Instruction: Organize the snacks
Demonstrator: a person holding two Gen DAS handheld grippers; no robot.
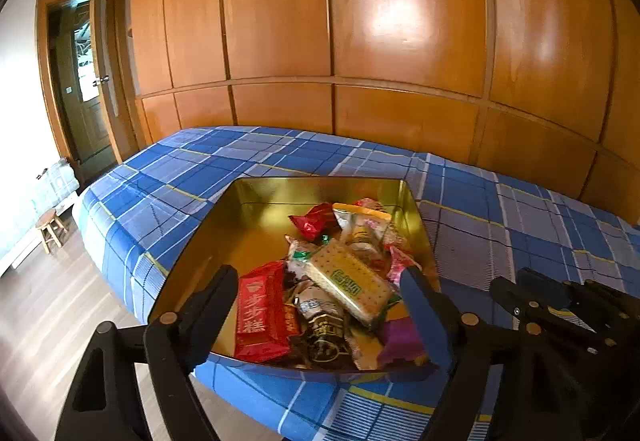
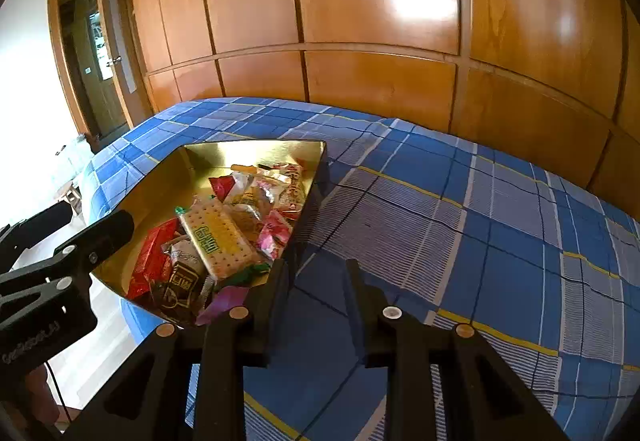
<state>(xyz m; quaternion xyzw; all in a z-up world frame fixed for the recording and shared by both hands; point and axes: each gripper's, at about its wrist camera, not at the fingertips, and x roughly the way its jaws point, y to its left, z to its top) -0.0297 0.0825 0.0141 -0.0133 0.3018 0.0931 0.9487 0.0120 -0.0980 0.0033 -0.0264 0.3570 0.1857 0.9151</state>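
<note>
A gold metal tin [image 1: 248, 201] sits on the blue plaid bed near its front corner, also in the right wrist view [image 2: 200, 157]. It holds several wrapped snacks: a yellow cracker pack [image 1: 350, 283] [image 2: 218, 237], a red pack [image 1: 262, 315] [image 2: 150, 261], a brown pack [image 1: 324, 329], a purple wrapper [image 1: 400, 341]. My left gripper [image 1: 324, 293] is open, its fingers spread over the tin's near end above the snacks. My right gripper [image 2: 316, 273] is open and empty, just right of the tin above the bed; its fingers [image 1: 516, 297] show at the left view's right edge.
The blue plaid bed [image 2: 460, 233] stretches right and back. A wooden panelled wardrobe [image 1: 360, 41] stands behind it. At the left there is wood floor [image 1: 52, 301], a small wooden stool [image 1: 49, 227] and a doorway [image 1: 80, 81].
</note>
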